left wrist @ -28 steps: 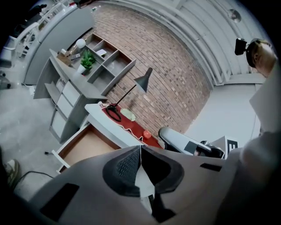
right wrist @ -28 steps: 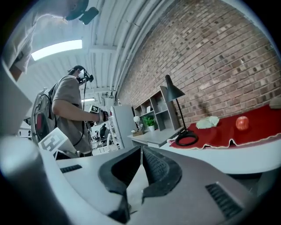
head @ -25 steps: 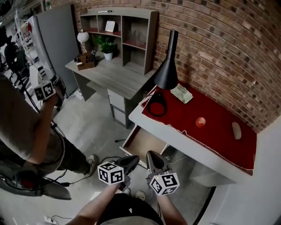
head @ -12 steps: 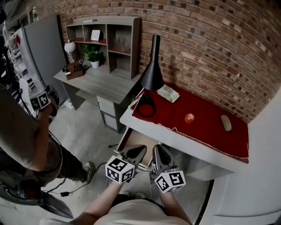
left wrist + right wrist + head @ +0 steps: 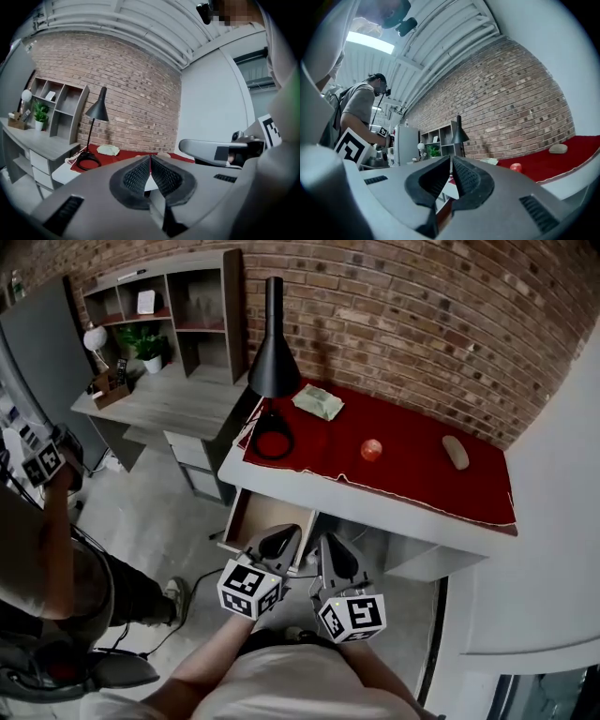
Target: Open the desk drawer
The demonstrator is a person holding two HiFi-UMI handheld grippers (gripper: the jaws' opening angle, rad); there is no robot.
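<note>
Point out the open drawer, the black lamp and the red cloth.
drawer (image 5: pixel 251 517), head view, its bare inside bottom.
lamp (image 5: pixel 273 369), head view, the black cone shade.
red cloth (image 5: pixel 412 463), head view, a bare middle patch.

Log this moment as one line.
drawer: open | left gripper: shut, empty | right gripper: shut, empty | both: near drawer front
</note>
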